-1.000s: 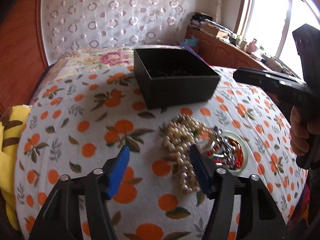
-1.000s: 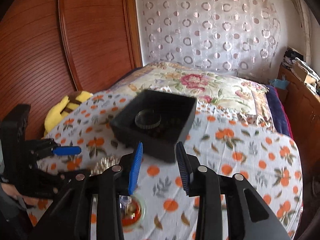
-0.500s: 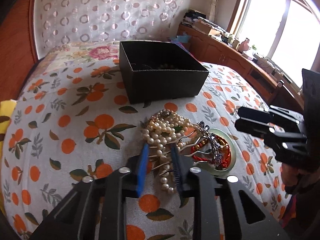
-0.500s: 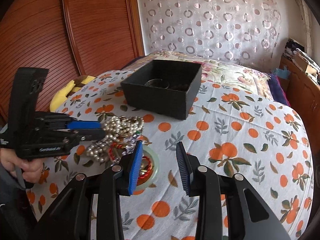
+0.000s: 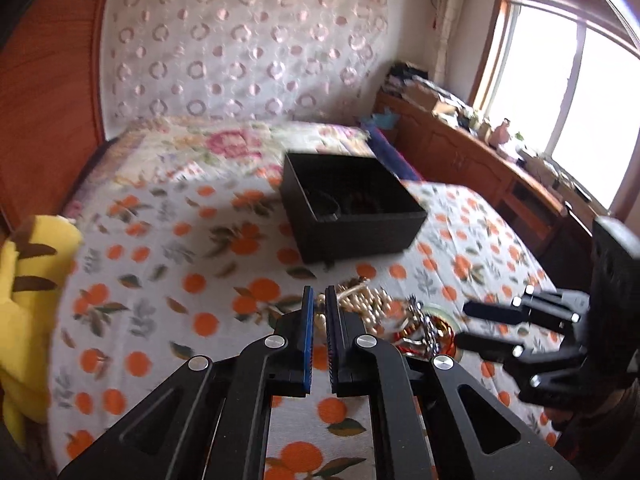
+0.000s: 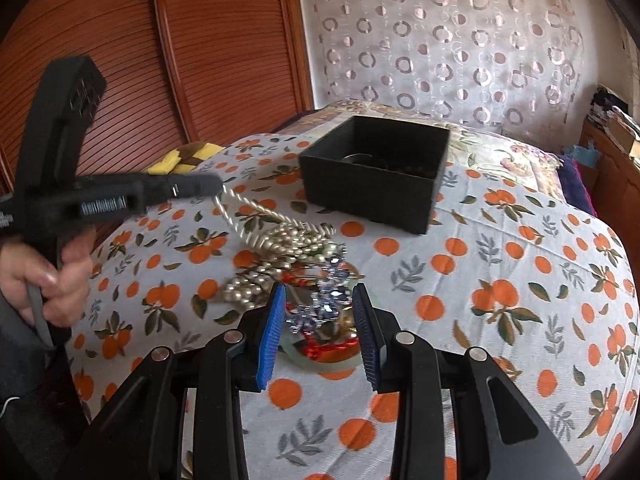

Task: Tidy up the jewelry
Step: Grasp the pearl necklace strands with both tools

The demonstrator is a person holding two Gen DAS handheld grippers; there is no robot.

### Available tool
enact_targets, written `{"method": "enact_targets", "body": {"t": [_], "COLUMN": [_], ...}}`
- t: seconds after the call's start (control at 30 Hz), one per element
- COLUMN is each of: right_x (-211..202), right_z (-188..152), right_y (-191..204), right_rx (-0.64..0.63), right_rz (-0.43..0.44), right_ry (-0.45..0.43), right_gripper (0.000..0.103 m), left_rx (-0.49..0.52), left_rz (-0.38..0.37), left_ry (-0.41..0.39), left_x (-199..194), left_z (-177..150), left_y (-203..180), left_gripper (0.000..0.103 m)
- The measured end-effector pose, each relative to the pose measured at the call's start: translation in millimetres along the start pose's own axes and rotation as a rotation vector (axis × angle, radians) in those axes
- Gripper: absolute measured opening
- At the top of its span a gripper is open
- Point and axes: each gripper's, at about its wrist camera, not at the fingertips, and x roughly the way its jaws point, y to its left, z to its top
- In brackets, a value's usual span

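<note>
A pearl necklace [image 6: 292, 240] lies heaped on the orange-print bedspread, with one strand pulled taut up to my left gripper [image 6: 214, 186], which is shut on it. In the left wrist view the left gripper [image 5: 319, 292] shows pearls [image 5: 360, 300] just past its narrow gap. My right gripper [image 6: 320, 308] stands open low over a silver hair comb [image 6: 328, 300] and a green bangle [image 6: 320, 358] with red pieces, touching neither. The right gripper [image 5: 462, 323] also shows from the side. Behind the heap sits an open black box [image 6: 368, 188] with dark jewelry inside.
A yellow plush toy [image 5: 28, 280] lies at the bed's left edge. A wooden cabinet [image 5: 480, 168] with clutter runs under the window on the right. A person's hand [image 6: 60, 276] grips the left tool's handle. A wooden headboard and patterned curtain stand behind.
My left gripper closed on the pearl strand and lifted it, drawing it out of the heap. My right gripper moved in over the comb and bangle, keeping the same opening.
</note>
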Motion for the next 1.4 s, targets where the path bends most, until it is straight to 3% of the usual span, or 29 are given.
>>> {"method": "enact_targets", "body": {"t": [0.2,0.47,0.7,1.07,1.1,1.13,1.2,1.4], "right_x": [8,26,45,59,58,57,56,42], "right_z": [2,5,5,8,6,6,5,2], "right_y": [20,50,56,63,65,65,64,61], "right_rx": [-0.038,-0.107,-0.122,-0.244,-0.255,-0.256,-0.249,-0.241], "right_rz": [0.040,0.103,0.092,0.027,0.018,0.022,0.051,0.069], "right_ry": [0.023,0.081,0.131,0.169,0.166,0.166,0.169,0.144], "right_gripper": [0.037,0.037,0.037,0.037,0.034,0.022,0.009,0.008], "left_rx": [0.001,-0.013,-0.035,-0.038,-0.037,-0.036,-0.035,-0.033], "left_rz": [0.065,0.099,0.105,0.100,0.099,0.099,0.099,0.100], "left_ry": [-0.071,-0.118,-0.146,-0.120,-0.120,-0.119,-0.119,-0.133], "left_x": [-25,-51,-66,-61,-61,-60,-60,-63], "left_z": [8,3,-1,-9,-9,-10,-9,-6], "left_y": [8,22,32,33,32,32,31,30], "left_gripper": [0.005,0.005,0.005,0.005,0.005,0.005,0.005,0.005]}}
